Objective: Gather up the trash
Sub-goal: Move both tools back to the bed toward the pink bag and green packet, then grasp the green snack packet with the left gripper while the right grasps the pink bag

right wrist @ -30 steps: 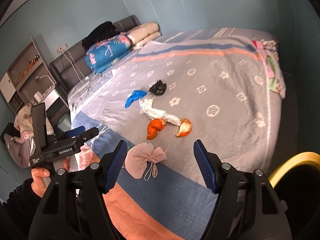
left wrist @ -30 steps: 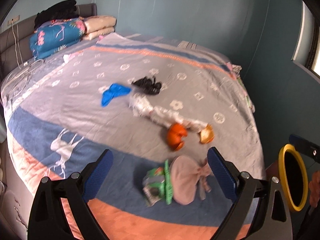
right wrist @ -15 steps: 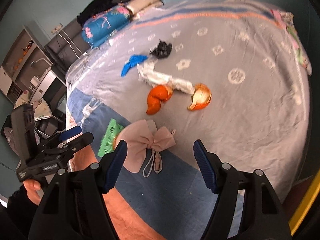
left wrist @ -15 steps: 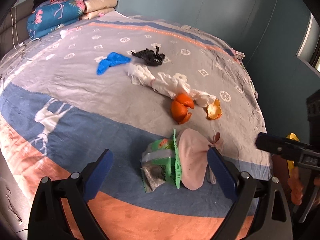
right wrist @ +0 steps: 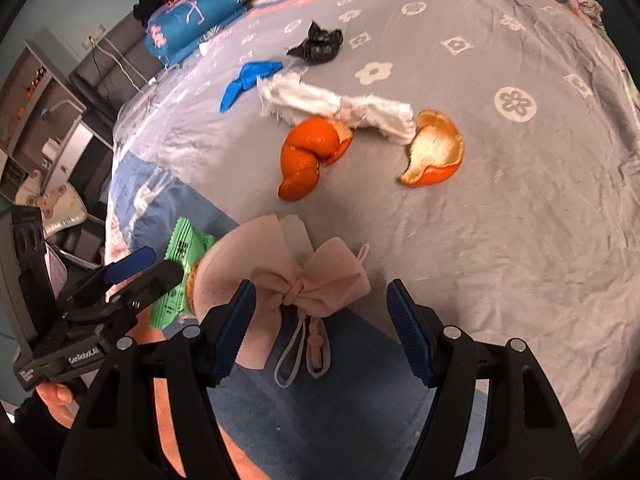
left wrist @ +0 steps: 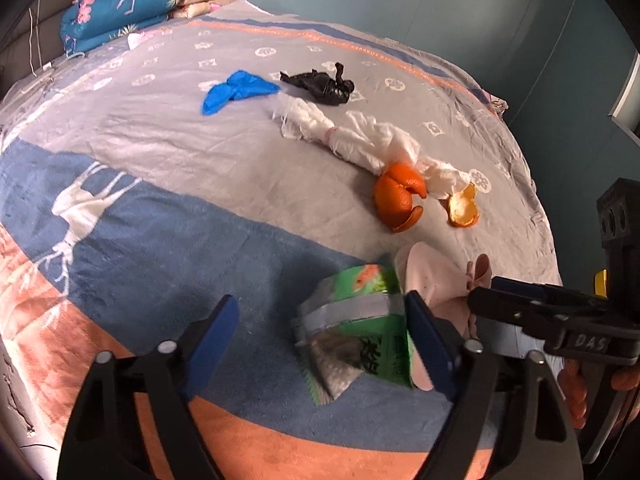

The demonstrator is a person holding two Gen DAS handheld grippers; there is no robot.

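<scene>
From the left wrist we see the left gripper (left wrist: 320, 332) low over the bed (left wrist: 168, 220), its jaws fairly wide and just been closing, with the green wrapper (left wrist: 360, 324) lying between them against the right-hand pad, nothing pinched yet. Only this view shows the wrapper's silver inside. The right wrist view gives us what that one hides: the pink mask (right wrist: 288, 276), bunched like a bow, sits just ahead of the right gripper (right wrist: 320, 324), partly between its jaws, which stand open and have been narrowing too. Its ear loops trail back toward us. Beyond both grippers lie two orange peels (right wrist: 312, 156), a twisted white tissue (right wrist: 340, 106), then a blue glove (right wrist: 248, 80) and black bag (right wrist: 318, 44) farther off. The mask overlaps the wrapper's edge, crowding the left gripper's right-hand finger.
</scene>
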